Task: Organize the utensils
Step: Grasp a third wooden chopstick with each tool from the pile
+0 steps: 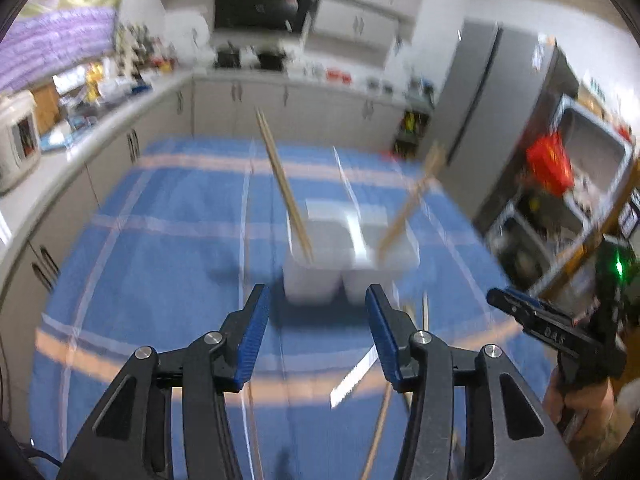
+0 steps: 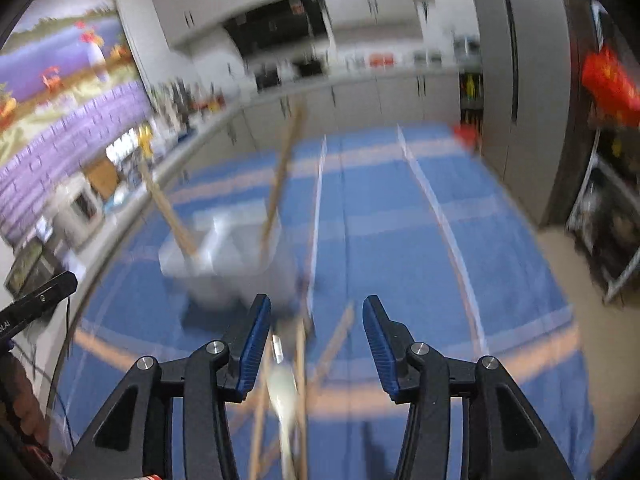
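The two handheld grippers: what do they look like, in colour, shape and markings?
Each is alike: the left gripper and the right gripper have black angular linkage arms with silver round pivot bolts and two fingers faced with blue ribbed pads. From the left wrist view, the right gripper's side shows white lettering, too blurred to read, and a small green light glows behind it.

A grey refrigerator stands right of white cabinets; a rice cooker sits on the counter at left.
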`<move>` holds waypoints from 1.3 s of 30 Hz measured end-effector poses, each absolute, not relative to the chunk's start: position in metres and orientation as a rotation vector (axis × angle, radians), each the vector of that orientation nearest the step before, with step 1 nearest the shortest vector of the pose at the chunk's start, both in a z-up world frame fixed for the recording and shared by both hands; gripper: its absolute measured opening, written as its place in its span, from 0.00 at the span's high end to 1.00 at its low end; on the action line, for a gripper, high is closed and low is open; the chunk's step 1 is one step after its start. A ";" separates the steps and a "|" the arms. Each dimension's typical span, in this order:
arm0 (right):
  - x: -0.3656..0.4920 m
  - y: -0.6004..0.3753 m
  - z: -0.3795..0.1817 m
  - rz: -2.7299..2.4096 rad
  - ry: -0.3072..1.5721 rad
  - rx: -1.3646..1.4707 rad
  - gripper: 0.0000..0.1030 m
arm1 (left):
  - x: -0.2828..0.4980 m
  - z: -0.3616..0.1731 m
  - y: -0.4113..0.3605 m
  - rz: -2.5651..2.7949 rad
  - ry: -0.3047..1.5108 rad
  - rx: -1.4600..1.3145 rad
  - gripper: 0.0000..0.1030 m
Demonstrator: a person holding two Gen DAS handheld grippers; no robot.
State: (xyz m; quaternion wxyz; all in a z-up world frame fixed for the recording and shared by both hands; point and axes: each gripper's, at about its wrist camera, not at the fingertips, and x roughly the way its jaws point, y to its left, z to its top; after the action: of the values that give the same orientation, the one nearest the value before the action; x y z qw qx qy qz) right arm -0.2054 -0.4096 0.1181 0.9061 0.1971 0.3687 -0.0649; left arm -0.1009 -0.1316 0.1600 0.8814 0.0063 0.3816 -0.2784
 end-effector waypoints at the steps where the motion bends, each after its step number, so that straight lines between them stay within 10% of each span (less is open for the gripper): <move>1: -0.210 -0.409 0.108 -0.122 0.791 0.416 0.50 | -0.107 0.148 -0.135 -0.595 0.832 0.030 0.53; 18: -0.229 -0.359 0.037 -0.045 0.983 0.362 0.73 | -0.164 0.040 -0.193 -0.725 1.062 0.276 0.54; 24: -0.212 -0.356 0.033 -0.067 1.014 0.303 0.75 | -0.161 0.031 -0.207 -0.713 1.078 0.310 0.65; 28: -0.197 -0.350 0.032 -0.089 1.024 0.247 0.87 | -0.161 0.031 -0.213 -0.689 1.058 0.332 0.95; 39: -0.225 -0.380 0.030 -0.148 1.070 0.328 0.93 | -0.143 0.034 -0.160 -0.623 1.157 0.094 0.95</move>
State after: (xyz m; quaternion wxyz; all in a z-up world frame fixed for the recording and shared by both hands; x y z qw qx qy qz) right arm -0.2250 -0.3805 0.0301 0.8450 0.1555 0.5068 -0.0702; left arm -0.1431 -0.1595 0.0340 0.7907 0.0438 0.5376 -0.2895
